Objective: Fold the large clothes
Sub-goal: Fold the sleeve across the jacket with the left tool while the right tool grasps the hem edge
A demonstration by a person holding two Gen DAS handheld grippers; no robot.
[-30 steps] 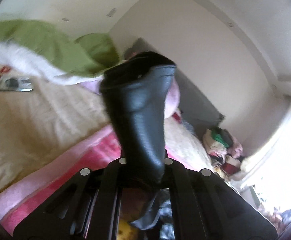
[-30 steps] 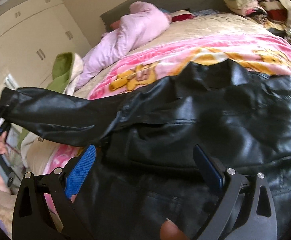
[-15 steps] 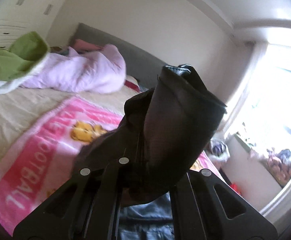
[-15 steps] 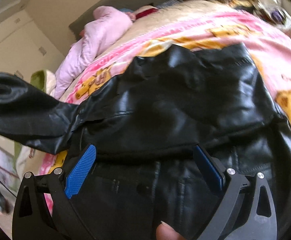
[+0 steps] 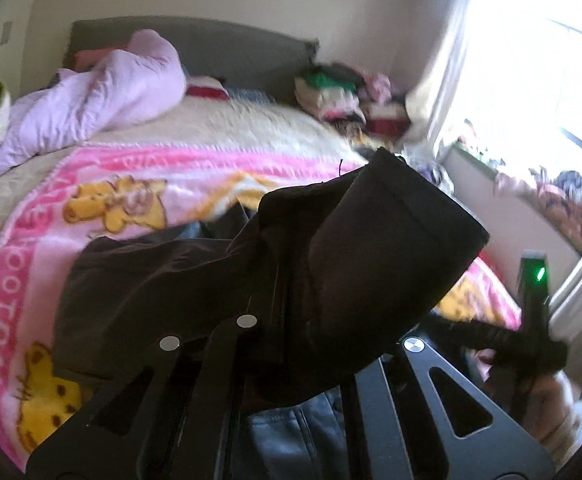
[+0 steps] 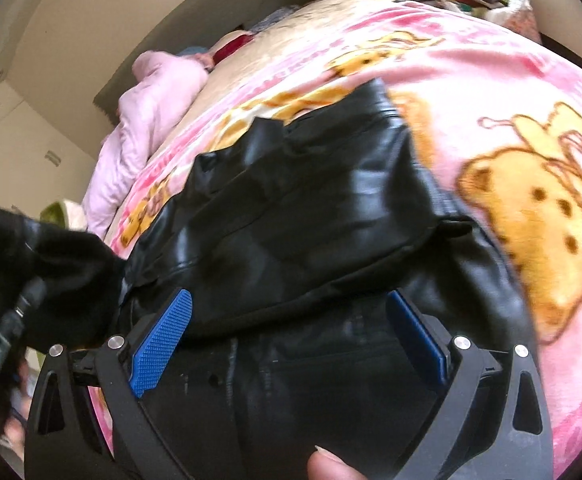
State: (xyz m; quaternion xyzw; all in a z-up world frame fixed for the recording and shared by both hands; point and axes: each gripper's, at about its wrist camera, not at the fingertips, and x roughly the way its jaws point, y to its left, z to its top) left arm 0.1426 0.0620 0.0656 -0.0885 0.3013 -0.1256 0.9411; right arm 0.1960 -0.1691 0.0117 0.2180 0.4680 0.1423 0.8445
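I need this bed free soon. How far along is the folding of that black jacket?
Done: the black jacket lies spread on the pink blanket. In hand: the left gripper is shut on the sleeve, carrying it over the body; the right gripper hangs open above. Left: laying the sleeve flat and folding the body.

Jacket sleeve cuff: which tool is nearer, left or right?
Left. The left tool is shut on the black sleeve, the cuff just beyond its tips. The right tool is open over the jacket body, the sleeve off to its side.
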